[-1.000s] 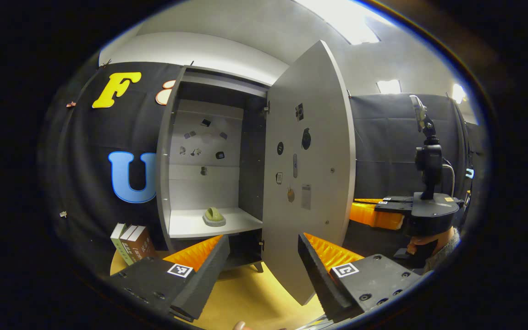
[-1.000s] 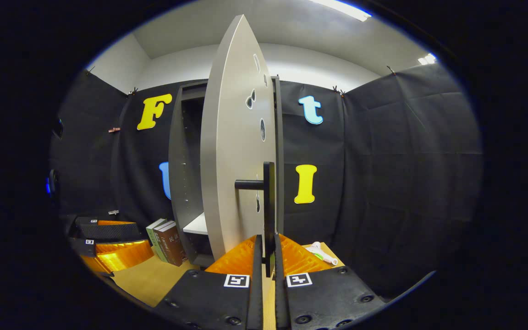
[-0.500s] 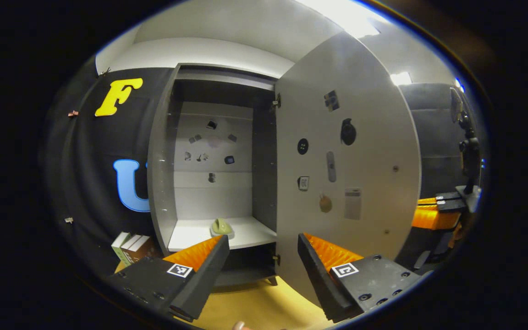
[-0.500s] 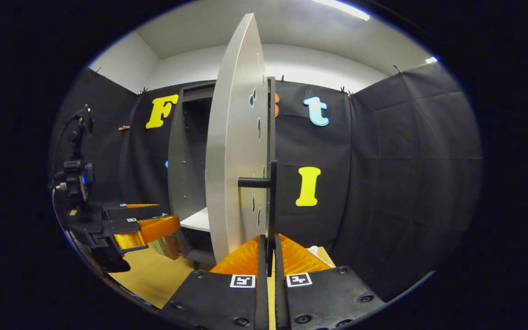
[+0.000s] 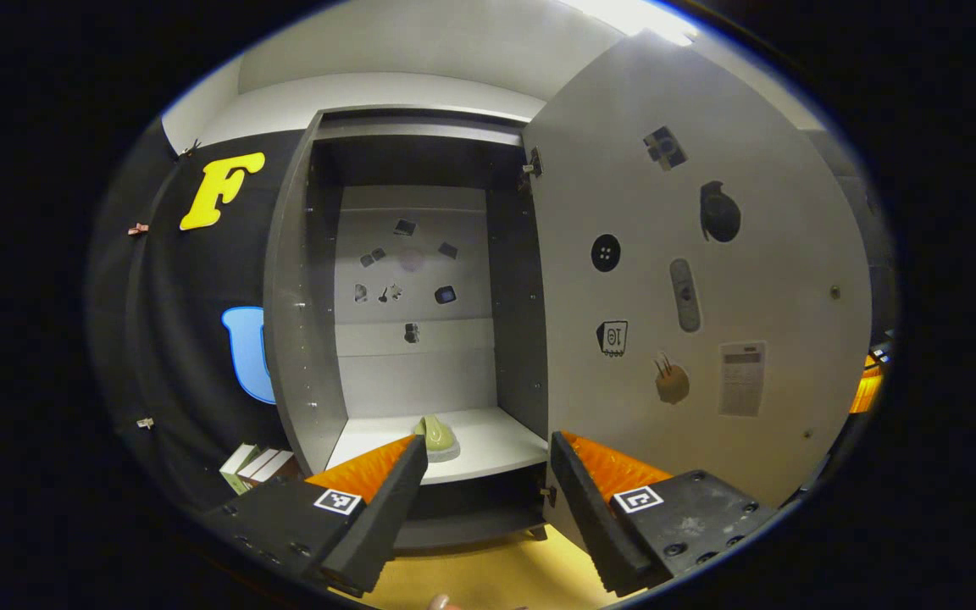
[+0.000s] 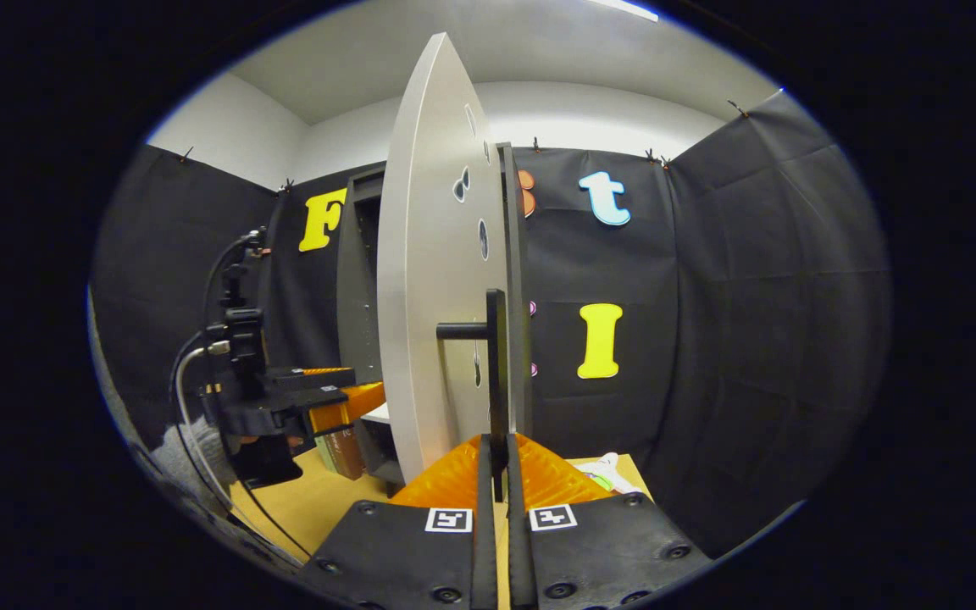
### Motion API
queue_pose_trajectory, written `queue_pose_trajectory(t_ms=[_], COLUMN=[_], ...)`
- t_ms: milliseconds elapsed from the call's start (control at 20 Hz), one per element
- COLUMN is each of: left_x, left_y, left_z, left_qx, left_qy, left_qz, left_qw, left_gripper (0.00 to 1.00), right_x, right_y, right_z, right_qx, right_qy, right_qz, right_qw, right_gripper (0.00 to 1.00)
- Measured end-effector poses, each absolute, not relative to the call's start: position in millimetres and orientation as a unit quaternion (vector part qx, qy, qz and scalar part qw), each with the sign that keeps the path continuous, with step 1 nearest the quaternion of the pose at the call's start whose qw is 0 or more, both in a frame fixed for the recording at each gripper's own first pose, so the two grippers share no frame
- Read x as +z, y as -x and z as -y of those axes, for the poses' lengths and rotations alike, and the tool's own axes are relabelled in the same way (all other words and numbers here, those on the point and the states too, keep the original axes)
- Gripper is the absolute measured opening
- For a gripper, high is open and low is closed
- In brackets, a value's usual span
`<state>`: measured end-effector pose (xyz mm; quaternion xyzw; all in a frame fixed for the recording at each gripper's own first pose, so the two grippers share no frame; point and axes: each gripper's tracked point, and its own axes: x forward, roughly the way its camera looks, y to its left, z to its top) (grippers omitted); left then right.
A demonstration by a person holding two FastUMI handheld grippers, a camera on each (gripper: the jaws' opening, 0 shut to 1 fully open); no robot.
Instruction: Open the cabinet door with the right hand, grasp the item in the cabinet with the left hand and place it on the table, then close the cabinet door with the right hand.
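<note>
My right gripper [image 6: 495, 474] has its jaws clamped on the door handle [image 6: 495, 373], with the cabinet door [image 5: 691, 280] swung wide. My left gripper [image 5: 488, 474], jaws spread and empty, faces the green item [image 5: 435, 435] near the front edge of the cabinet shelf [image 5: 488, 449]. Reaching in, I risk a low finger catching that edge, or nudging the item backward.

One cabinet [image 5: 302, 322], with one door [image 5: 708, 280] swung open and one bar handle [image 6: 495, 373] on its outer face. One green item [image 5: 436, 434] sits on the one shelf [image 5: 488, 445] seen inside. Two grippers: the left gripper [image 5: 488, 479] and the right gripper [image 6: 495, 474]. Three books [image 5: 255, 464] (possibly more, partly hidden) stand on one bench [image 6: 302, 508].
</note>
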<state>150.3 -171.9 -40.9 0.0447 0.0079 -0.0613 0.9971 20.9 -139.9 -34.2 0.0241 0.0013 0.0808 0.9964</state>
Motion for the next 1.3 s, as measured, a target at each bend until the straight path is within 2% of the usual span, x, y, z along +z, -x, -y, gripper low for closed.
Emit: queue_pose_trajectory(t_ms=[150, 400, 500, 550, 600, 750, 800, 850, 950, 1100, 1200, 1300], left_x=[-41.2, -29.5, -38.7, -47.5, -59.1, -82.6, -89.3, -94.9, -102.1, -107.1, -102.4, -101.3], left_y=[-172.4, -226.1, -250.6, -261.3, -269.2, -297.4, -303.5, -309.3, -322.0, -343.9, -361.6, -379.1], left_z=[165.8, 143.3, 136.9, 132.1, 127.2, 114.1, 109.9, 106.4, 101.6, 103.3, 99.7, 93.5], left_qx=[-0.066, -0.063, -0.068, -0.067, -0.062, -0.049, -0.044, -0.038, -0.024, -0.026, -0.022, -0.012], left_qy=[-0.042, -0.045, -0.067, -0.075, -0.078, -0.056, -0.047, -0.044, -0.043, 0.003, 0.019, 0.005], left_qz=[-0.019, -0.027, -0.045, -0.06, -0.08, -0.114, -0.123, -0.13, -0.144, -0.16, -0.165, -0.172], left_qw=[0.997, 0.997, 0.994, 0.993, 0.992, 0.991, 0.99, 0.99, 0.988, 0.987, 0.986, 0.985], left_gripper=[0.92, 0.94, 0.94, 0.94, 0.94, 0.95, 0.95, 0.95, 0.95, 0.95, 0.94, 0.89], right_x=[-40.4, -48.6, -56.2, -61.8, -66.7, -85.1, -87.0, -91.4, -97.6, -106.3, -101.7, -108.1], right_y=[-8.7, -7.3, -10.2, -15.6, -16.0, -31.6, -32.7, -42.0, -52.3, -63.3, -70.9, -75.9], right_z=[155.5, 219.2, 238.6, 250.2, 258.1, 280.6, 287.1, 295.7, 312.4, 332.0, 338.2, 350.7], right_qx=[0.084, 0.024, -0.001, -0.016, -0.026, -0.042, -0.041, -0.045, -0.048, -0.062, -0.065, -0.076], right_qy=[-0.016, -0.023, -0.013, -0.003, 0.003, 0.003, 0.0, -0.003, -0.011, 0.003, 0.016, 0.015], right_qz=[0.001, 0.015, 0.011, 0.009, 0.003, -0.018, -0.021, -0.024, -0.032, -0.042, -0.028, -0.03], right_qw=[0.996, 0.999, 1.0, 1.0, 1.0, 0.999, 0.999, 0.999, 0.998, 0.997, 0.997, 0.997], right_gripper=[0.15, 0.1, 0.1, 0.07, 0.19, 0.28, 0.54, 0.58, 0.91, 1.0, 0.99, 0.99])
